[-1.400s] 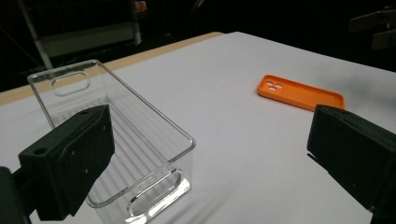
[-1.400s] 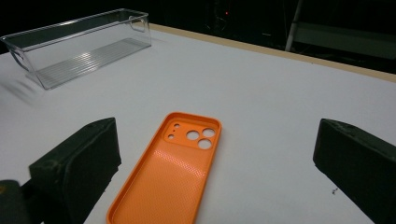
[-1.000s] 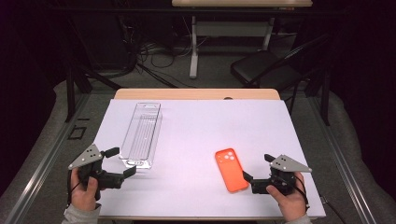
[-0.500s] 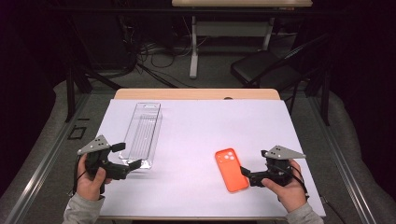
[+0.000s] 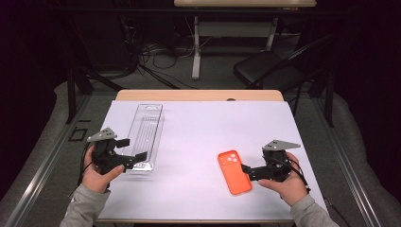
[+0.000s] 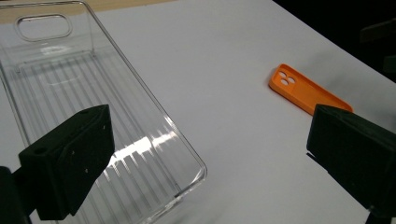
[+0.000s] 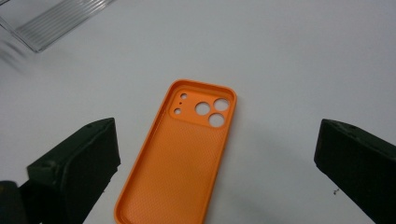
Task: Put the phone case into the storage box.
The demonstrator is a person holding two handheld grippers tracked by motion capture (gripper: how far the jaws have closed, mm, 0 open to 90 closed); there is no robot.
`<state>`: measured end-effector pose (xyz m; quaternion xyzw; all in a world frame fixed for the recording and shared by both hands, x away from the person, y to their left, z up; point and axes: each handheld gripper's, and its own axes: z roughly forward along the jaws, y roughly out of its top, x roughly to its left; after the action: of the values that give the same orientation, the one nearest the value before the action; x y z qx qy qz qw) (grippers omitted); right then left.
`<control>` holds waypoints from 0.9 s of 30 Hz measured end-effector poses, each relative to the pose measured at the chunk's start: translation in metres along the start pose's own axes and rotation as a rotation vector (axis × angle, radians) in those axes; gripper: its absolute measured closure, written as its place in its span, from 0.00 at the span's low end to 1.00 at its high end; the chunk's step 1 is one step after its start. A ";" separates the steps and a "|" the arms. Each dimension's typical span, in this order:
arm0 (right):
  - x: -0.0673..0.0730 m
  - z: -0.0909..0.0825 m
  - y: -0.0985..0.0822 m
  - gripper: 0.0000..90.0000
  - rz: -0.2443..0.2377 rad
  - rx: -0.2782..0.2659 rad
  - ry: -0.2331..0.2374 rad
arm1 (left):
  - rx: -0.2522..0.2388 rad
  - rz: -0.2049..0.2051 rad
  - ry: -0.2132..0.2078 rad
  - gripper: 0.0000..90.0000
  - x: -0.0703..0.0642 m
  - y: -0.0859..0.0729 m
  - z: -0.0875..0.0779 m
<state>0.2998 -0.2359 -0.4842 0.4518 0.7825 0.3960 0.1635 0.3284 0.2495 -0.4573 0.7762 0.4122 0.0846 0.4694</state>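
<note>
The orange phone case (image 7: pixel 180 151) lies open side up on the white table cover (image 5: pixel 203 142), near the right front, with the right gripper (image 5: pixel 247 171) just beside its right edge and the jaws spread wide, holding nothing. Centre the case's long edges between the jaws, lower until the pads clear the rim, then close gently, as the thin walls will likely flex. The left gripper (image 5: pixel 134 150), jaws also released, straddles the near end of the clear plastic tray (image 6: pixel 84 98) at the left; judge it ready to steady that tray

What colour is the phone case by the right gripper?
Orange phone case, clearest in the right gripper view.
</note>
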 end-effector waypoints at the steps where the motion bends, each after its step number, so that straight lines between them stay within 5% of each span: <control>1: 0.000 0.001 0.001 0.00 0.005 0.009 -0.001 | 0.005 0.002 0.011 0.02 0.000 0.002 0.001; 5: 0.000 0.005 0.005 0.00 -0.010 0.043 -0.006 | 0.004 -0.006 0.049 0.03 0.003 0.012 0.005; 14: -0.009 0.015 0.014 0.09 0.018 0.115 -0.026 | -0.041 -0.028 0.049 0.04 0.009 0.030 0.013; 27: -0.012 0.025 0.025 0.16 0.031 0.172 -0.029 | -0.040 -0.012 0.066 0.12 0.015 0.027 0.012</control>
<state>0.3362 -0.2267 -0.4821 0.4817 0.8042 0.3234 0.1293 0.3590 0.2464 -0.4464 0.7608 0.4305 0.1157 0.4716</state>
